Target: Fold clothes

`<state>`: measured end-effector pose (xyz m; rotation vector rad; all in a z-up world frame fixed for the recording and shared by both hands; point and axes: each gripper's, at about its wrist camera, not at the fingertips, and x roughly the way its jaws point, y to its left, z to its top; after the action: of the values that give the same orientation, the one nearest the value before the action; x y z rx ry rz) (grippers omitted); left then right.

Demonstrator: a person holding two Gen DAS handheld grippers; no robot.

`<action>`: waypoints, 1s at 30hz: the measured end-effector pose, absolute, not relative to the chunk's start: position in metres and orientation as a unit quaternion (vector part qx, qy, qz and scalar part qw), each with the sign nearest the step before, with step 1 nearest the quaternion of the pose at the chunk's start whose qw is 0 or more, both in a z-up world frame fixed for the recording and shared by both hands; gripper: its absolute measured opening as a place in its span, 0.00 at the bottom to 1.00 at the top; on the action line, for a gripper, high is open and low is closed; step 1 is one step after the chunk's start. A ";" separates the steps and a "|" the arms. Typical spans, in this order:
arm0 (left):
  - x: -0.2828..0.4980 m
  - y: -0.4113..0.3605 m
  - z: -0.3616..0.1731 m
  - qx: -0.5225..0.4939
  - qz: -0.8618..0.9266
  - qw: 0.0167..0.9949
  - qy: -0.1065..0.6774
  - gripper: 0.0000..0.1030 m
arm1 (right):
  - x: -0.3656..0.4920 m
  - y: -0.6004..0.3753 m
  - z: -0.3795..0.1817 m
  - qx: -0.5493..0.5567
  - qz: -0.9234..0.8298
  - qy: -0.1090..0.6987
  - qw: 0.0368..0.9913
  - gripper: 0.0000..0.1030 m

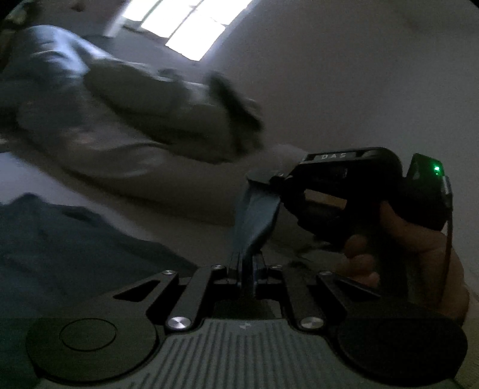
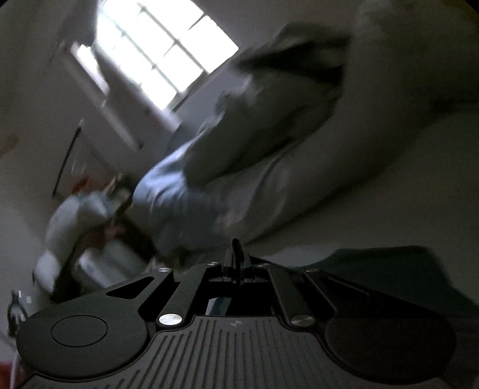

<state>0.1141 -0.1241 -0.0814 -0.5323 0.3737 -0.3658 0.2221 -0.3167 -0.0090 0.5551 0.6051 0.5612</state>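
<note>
A blue garment [image 1: 257, 215] is stretched in a narrow band between both grippers, and the rest of it lies rumpled on the white bed at the left. My left gripper [image 1: 247, 258] is shut on the band's lower end. In the left wrist view my right gripper [image 1: 274, 179] is held by a hand [image 1: 413, 239] and is shut on the band's upper end. In the right wrist view my right gripper [image 2: 236, 250] has its fingers pressed together. Dark cloth [image 2: 389, 269] lies just right of them. Both views are dim and blurred.
A heap of grey and pale bedding and clothes [image 1: 104, 98] lies on the bed [image 1: 179, 185] beyond the garment, and the same heap [image 2: 224, 155] fills the middle of the right wrist view. A bright window [image 1: 191, 27] is behind it. White wall is to the right.
</note>
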 end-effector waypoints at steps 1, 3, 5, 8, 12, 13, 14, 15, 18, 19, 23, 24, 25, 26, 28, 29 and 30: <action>0.119 -0.113 -0.087 -0.267 -0.169 0.930 0.187 0.09 | 0.226 -0.299 -0.012 0.257 0.279 0.296 0.877 0.03; 0.128 -0.089 -0.103 -0.286 -0.147 0.927 0.196 0.09 | 0.234 -0.262 -0.019 0.239 0.291 0.306 0.874 0.03; 0.135 -0.066 -0.118 -0.304 -0.127 0.921 0.207 0.09 | 0.240 -0.225 -0.034 0.225 0.297 0.322 0.870 0.03; 0.145 -0.037 -0.141 -0.325 -0.099 0.913 0.226 0.10 | 0.245 -0.185 -0.058 0.214 0.299 0.345 0.864 0.03; 0.156 -0.004 -0.168 -0.343 -0.065 0.900 0.263 0.09 | 0.253 -0.141 -0.083 0.194 0.293 0.360 0.864 0.03; 0.154 0.002 -0.174 -0.347 -0.059 0.896 0.271 0.09 | 0.257 -0.132 -0.087 0.187 0.289 0.363 0.866 0.03; 0.155 0.007 -0.181 -0.350 -0.052 0.893 0.278 0.09 | 0.261 -0.124 -0.092 0.183 0.288 0.367 0.865 0.03; 0.157 0.011 -0.186 -0.354 -0.044 0.890 0.283 0.09 | 0.266 -0.114 -0.098 0.181 0.285 0.370 0.865 0.03; 0.156 0.022 -0.195 -0.373 -0.030 0.881 0.289 0.09 | 0.274 -0.095 -0.115 0.166 0.276 0.384 0.865 0.03; 0.155 0.024 -0.195 -0.378 -0.027 0.879 0.288 0.09 | 0.277 -0.088 -0.122 0.161 0.274 0.391 0.864 0.03; 0.151 0.032 -0.195 -0.389 -0.020 0.876 0.284 0.09 | 0.283 -0.059 -0.145 0.115 0.271 0.416 0.860 0.03; 0.151 0.034 -0.195 -0.393 -0.019 0.874 0.285 0.09 | 0.283 -0.055 -0.148 0.106 0.272 0.420 0.859 0.03; 0.154 0.035 -0.197 -0.395 -0.018 0.873 0.285 0.09 | 0.283 -0.050 -0.152 0.096 0.273 0.424 0.858 0.03; 0.157 0.037 -0.198 -0.395 -0.017 0.873 0.286 0.09 | 0.283 -0.046 -0.155 0.087 0.273 0.428 0.857 0.03; 0.158 0.042 -0.201 -0.396 -0.015 0.872 0.287 0.11 | 0.284 -0.038 -0.161 0.068 0.274 0.437 0.854 0.08; 0.158 0.044 -0.202 -0.398 -0.015 0.871 0.287 0.15 | 0.285 -0.034 -0.163 0.059 0.275 0.442 0.852 0.08; 0.158 0.044 -0.202 -0.396 -0.015 0.872 0.288 0.20 | 0.285 -0.031 -0.166 0.050 0.275 0.446 0.850 0.11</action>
<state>0.1579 0.0445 -0.2025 -0.8271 0.6011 -0.0321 0.2851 -0.0306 -0.1655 0.1047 0.9404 0.5802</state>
